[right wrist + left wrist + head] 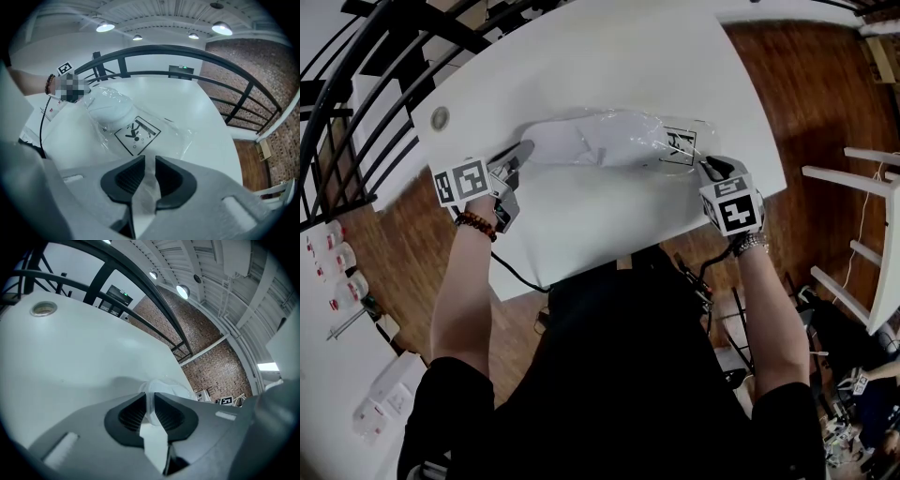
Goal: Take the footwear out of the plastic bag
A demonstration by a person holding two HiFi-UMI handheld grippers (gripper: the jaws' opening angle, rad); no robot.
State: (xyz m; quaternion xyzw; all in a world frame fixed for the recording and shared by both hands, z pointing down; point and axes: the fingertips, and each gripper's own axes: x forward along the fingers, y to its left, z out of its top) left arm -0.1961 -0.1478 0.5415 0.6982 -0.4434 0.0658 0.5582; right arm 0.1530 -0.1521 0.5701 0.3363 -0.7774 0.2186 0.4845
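A clear plastic bag lies across the white table with white footwear inside it. A black warning label marks the bag's right end. My left gripper is at the bag's left end; in the left gripper view it is shut on a fold of the bag's film. My right gripper sits at the bag's right end. The right gripper view shows it shut on the bag's edge, with the label and footwear just beyond.
A round grommet hole sits near the table's far left corner. A black railing curves round the table's left side. White chairs stand on the wooden floor at the right. A black cable hangs off the near edge.
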